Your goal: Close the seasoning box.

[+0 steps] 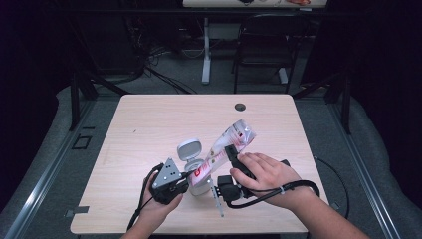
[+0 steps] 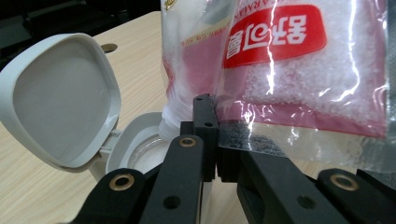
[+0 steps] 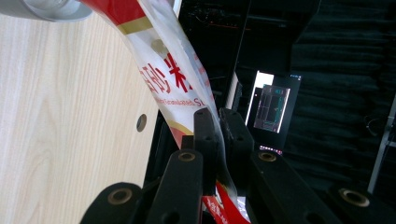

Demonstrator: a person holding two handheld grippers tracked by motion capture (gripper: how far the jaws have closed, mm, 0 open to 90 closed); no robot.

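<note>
The landmark here is the white jar, which stands on the tabletop near the front edge, close to the person. Its hinged lid is open and stands up behind the mouth of the jar; in the left gripper view the inside of the lid is seen pale and smooth, and the rim of the jar lies just below it.

Above the jar a clear plastic bag with red print is held slanted. Its low end is right at the mouth of the jar, and its high end rises to the right and away from the person. The bag contains white grains.

The left gripper is just left of the jar. Its fingers are closed on the lower edge of the bag, where the film is pinched between them.

The right gripper is to the right of the jar and higher. Its fingers are closed on the bag as well, with the thin film passing between them. The right hand lies over the body of this gripper.
</note>
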